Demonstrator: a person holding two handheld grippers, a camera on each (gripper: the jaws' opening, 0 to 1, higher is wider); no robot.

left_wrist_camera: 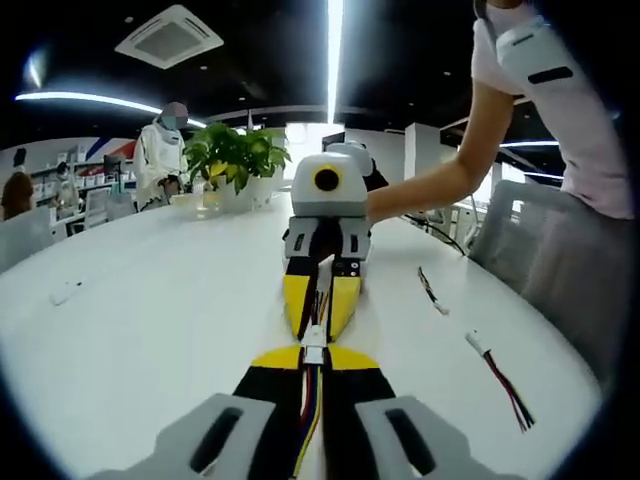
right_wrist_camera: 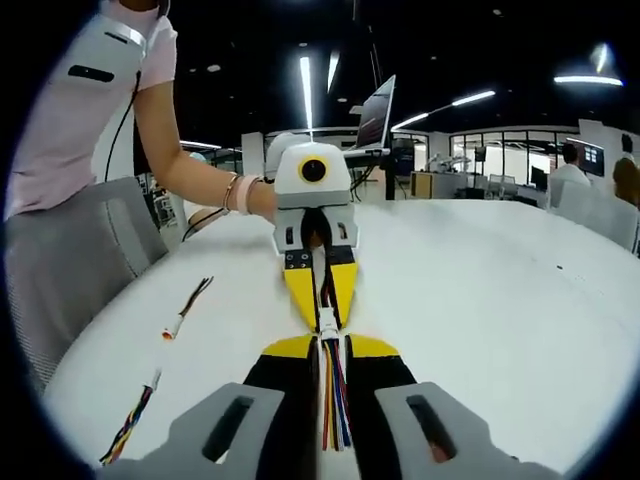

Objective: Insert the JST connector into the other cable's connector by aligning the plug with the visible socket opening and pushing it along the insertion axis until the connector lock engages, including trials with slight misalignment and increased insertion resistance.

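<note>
White plug: the JST connector [left_wrist_camera: 314, 343] sits in the middle of the left gripper view, just past the tips of the near jaws. It touches the tips of the far jaws too.
Same joint, other side: in the right gripper view the white connector pair [right_wrist_camera: 328, 325] sits between the two sets of yellow tips. I cannot tell if the lock has clicked.
Wires: coloured wires [right_wrist_camera: 334, 395] run back from the plug, between the near jaws.
Left gripper [left_wrist_camera: 314, 352]: black jaws with yellow tips, pressed close on its cable right behind the plug.
Right gripper [right_wrist_camera: 328, 345]: jaws pressed close on its own bunch of wires.
Facing each other: the two grippers point tip to tip along one line, at 12 o'clock in each view.
White table [left_wrist_camera: 150, 310]: big and round, under everything.
Spare cables: one small cable [left_wrist_camera: 432, 290] at 3 o'clock and one with a white plug [left_wrist_camera: 497, 375] at 4 o'clock, well apart from the grippers.
Person: a hand [right_wrist_camera: 262, 198] holds the far gripper.
Far off: a green plant [left_wrist_camera: 235, 155] at 11 o'clock.
</note>
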